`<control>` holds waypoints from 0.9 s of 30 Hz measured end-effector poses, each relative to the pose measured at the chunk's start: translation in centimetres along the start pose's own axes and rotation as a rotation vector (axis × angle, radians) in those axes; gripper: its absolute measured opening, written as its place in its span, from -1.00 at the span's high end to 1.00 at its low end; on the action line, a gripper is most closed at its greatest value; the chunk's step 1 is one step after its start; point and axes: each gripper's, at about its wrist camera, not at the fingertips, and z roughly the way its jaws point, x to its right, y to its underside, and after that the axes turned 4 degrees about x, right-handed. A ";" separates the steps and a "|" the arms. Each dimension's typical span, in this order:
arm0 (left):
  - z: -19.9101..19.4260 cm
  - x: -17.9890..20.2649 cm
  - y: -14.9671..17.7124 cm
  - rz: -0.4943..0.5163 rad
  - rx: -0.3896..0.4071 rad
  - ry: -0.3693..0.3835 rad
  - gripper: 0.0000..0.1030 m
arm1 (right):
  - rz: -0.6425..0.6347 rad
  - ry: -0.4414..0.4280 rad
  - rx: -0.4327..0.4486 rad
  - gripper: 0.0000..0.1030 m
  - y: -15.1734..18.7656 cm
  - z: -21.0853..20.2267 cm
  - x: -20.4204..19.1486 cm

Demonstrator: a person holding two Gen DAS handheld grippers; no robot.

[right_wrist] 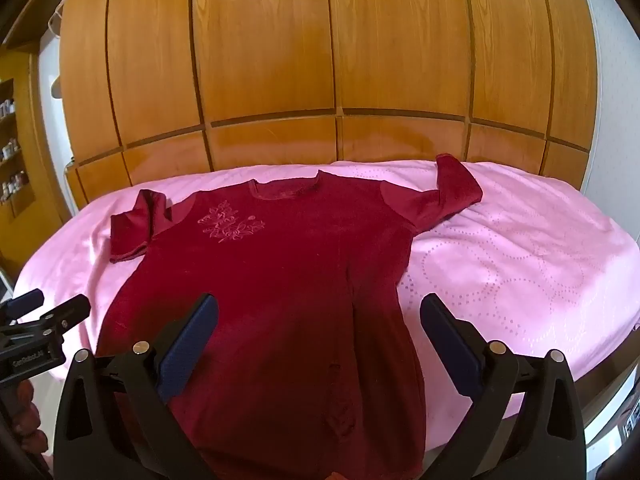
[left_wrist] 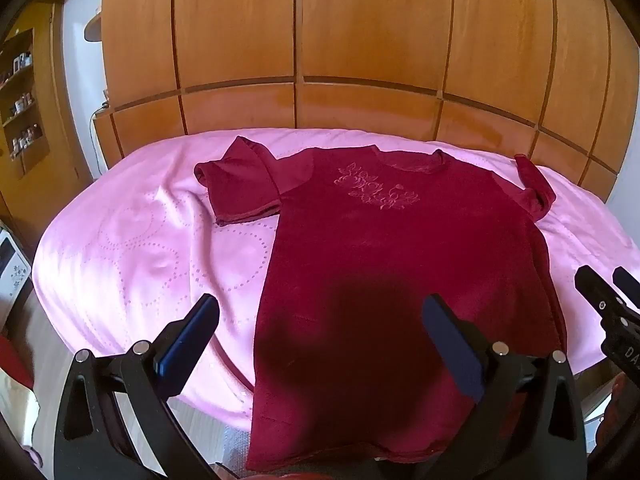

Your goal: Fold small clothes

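A dark red velvet short-sleeved top (left_wrist: 384,248) lies unfolded on a pink bedspread (left_wrist: 140,240); left gripper (left_wrist: 320,340) and right gripper (right_wrist: 320,340) hover wide, empty.

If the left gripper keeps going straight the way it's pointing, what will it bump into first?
Most likely the dark red shirt, spread flat on the pink blanket. The left gripper has open jaws aimed at the shirt's lower part, nothing held. Depth is hard to judge, so it may skim above it toward the wooden wardrobe.
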 end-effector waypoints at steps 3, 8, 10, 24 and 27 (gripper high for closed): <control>0.0 0.0 0.0 0.001 -0.009 -0.002 -0.96 | 0.000 -0.001 -0.001 -0.94 0.1 -0.2 -0.2; -0.1 0.0 0.0 0.003 -0.010 -0.003 -0.96 | 0.000 -0.001 -0.002 -0.94 0.1 -0.3 -0.3; 0.3 -0.4 0.4 0.003 -0.008 -0.002 -0.96 | 0.000 0.000 -0.002 -0.94 0.1 -0.3 -0.3; 0.6 -0.8 0.9 0.010 -0.016 -0.020 -0.96 | -0.001 0.000 -0.005 -0.94 -0.1 -0.3 -0.4; 0.6 -0.8 1.0 0.015 -0.017 -0.027 -0.96 | 0.000 -0.001 -0.005 -0.94 -0.1 -0.2 -0.4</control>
